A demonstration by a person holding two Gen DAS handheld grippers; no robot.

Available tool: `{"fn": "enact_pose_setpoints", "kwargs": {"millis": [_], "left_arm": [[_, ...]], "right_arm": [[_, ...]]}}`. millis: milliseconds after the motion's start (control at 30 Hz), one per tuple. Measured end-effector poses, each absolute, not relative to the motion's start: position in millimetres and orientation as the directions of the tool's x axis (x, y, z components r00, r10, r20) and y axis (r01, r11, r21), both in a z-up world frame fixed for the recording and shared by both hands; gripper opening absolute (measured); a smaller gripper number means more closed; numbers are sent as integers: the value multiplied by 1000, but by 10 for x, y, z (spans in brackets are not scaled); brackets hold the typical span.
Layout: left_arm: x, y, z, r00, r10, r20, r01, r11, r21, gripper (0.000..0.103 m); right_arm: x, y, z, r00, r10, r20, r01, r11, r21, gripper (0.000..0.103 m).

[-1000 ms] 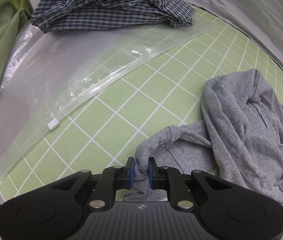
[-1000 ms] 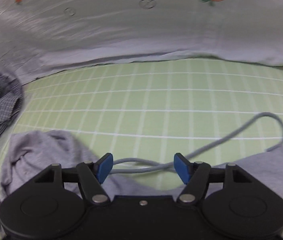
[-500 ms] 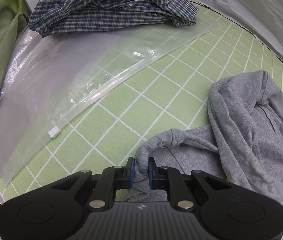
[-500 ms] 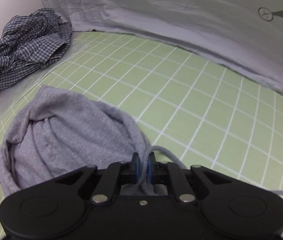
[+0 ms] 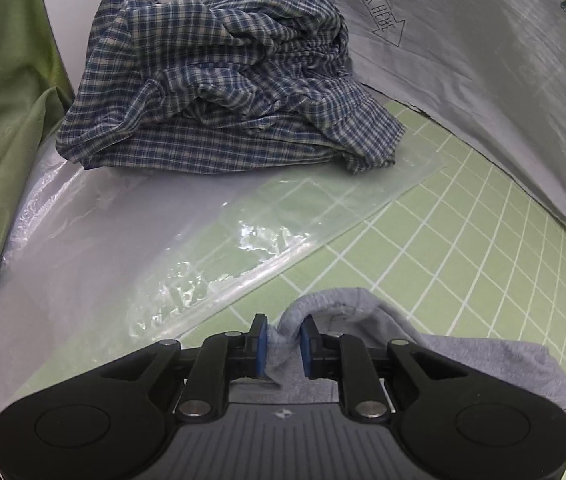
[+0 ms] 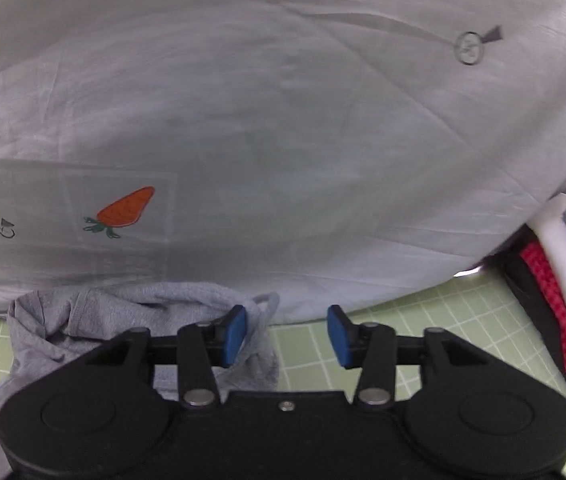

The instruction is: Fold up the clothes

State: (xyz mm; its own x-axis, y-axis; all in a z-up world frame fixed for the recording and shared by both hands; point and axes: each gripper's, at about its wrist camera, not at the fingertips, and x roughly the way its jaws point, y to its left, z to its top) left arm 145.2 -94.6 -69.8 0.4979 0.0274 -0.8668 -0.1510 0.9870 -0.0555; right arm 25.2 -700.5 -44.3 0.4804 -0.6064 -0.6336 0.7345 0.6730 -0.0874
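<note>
Right gripper [image 6: 287, 336] released cord, opening | left gripper [image 5: 283, 346] holds hoodie [image 5: 463, 364] edge

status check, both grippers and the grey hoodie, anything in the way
Left gripper clamped on a fold of grey hoodie. Right gripper jaws just opened, nothing between them, hoodie beside the left pad. Plaid shirt and plastic bag lie nearby.
</note>
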Motion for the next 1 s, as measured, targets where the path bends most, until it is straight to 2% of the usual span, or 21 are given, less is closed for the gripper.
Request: {"fn": "enact_pose_setpoints", "kwargs": {"millis": [67, 100, 167, 333, 467, 667, 1000], "left_arm": [[1391, -1049, -651, 502, 10, -865, -121, 991, -59, 36], [1330, -1104, -635, 503, -1, -864, -102, 993, -60, 41], [1205, -1212, -606, 503, -25, -864, -64, 996, -66, 59], [824, -1512, -612, 450, -124, -884, 37, 992, -120, 75], [472, -1889, -661, 379, -204, -903, 173, 974, -147, 78], [-27, -2527, -808, 290, -305, -907, 337, 920, -201, 80], [-312, -3490, -1101, 204, -367, -907, 372, 887, -275, 80]], "right_arm": [[-144, -6930, -437, 480, -609, -631, 751, 657, -62, 67], [-349, -6877, -443, 479, -608, -633, 759, 649, -49, 70], [-742, -6706, -494, 461, -605, -650, 773, 633, -40, 75], [-1563, -6307, -750, 382, -578, -721, 808, 587, -42, 81], [-2113, -6061, -934, 346, -540, -767, 815, 578, -39, 82], [-2284, -6036, -1059, 403, -466, -788, 747, 664, -11, 83], [-1899, -6334, -1391, 487, -271, -830, 577, 813, 73, 83]]}}
